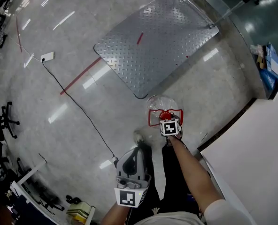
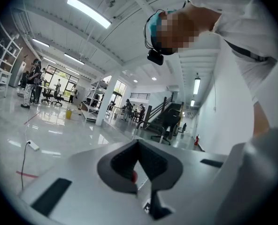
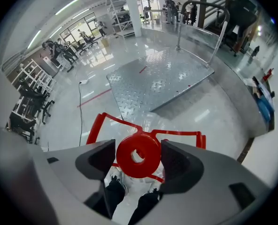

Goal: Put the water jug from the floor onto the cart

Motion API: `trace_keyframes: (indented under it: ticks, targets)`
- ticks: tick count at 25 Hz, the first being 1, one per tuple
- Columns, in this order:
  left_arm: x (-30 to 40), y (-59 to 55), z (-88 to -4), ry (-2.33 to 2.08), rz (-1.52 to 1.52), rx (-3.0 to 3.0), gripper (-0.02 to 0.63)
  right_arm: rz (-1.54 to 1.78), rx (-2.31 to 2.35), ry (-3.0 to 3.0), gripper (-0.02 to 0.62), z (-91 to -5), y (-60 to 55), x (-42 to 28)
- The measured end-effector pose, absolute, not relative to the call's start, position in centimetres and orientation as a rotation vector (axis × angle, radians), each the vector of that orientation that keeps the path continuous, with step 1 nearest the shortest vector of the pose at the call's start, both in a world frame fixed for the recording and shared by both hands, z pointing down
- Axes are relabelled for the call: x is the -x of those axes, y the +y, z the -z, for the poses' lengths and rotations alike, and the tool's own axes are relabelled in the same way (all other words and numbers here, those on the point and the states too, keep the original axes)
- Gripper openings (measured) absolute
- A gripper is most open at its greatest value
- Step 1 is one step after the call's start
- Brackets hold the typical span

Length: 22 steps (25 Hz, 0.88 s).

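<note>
Left gripper (image 2: 139,146): jaws closed together, nothing between them. Right gripper (image 3: 138,150): jaws spread and straddling the red cap (image 3: 126,159), with no squeeze visible. In the head view this gripper covers the cap. Jug (image 1: 158,102): clear body, faint against the glossy floor (image 1: 73,125), base unseen. It stands upright, long axis vertical, cap up, just beside the cart (image 1: 158,41).

We stand in a large open industrial hall, part workshop and part office. We see a glossy pale polished floor (image 1: 73,125), long white ceiling strip lights (image 2: 88,11), white metal shelving racks (image 3: 121,6), black swivel office chairs (image 1: 5,121), a dark staircase (image 2: 169,114), a grey diamond-plate steel cart (image 1: 158,41), a white power strip (image 1: 47,56) and red floor tape (image 1: 81,76).
</note>
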<state>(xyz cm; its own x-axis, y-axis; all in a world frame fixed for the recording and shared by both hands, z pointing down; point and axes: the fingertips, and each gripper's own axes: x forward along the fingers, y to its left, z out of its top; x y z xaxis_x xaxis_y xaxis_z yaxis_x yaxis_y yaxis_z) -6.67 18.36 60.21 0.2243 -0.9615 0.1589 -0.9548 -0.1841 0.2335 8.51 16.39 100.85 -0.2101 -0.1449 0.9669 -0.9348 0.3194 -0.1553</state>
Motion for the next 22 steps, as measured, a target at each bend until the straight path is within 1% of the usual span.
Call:
trace_keyframes:
  ticks: [7, 12, 17, 22]
  targets:
    - [7.5, 18.3, -60.7, -1.805, 0.016, -2.214, 0.003, -0.99, -1.003, -1.595, 0.298, -101.4, 16.4, -8.4]
    - [7.8, 17.5, -59.1, -1.819, 0.031, -2.225, 0.004, -0.952, -0.984, -1.604, 0.298, -99.8, 17.0, -8.6]
    - [9.0, 16.3, -55.6, -1.84, 0.091, -2.245, 0.003, -0.942, -0.994, -1.601, 0.298, -95.1, 16.6, -9.3]
    - [10.4, 15.2, -50.9, -1.82, 0.172, -2.313, 0.003, -0.949, -1.013, -1.581, 0.298, -88.3, 15.9, -9.8]
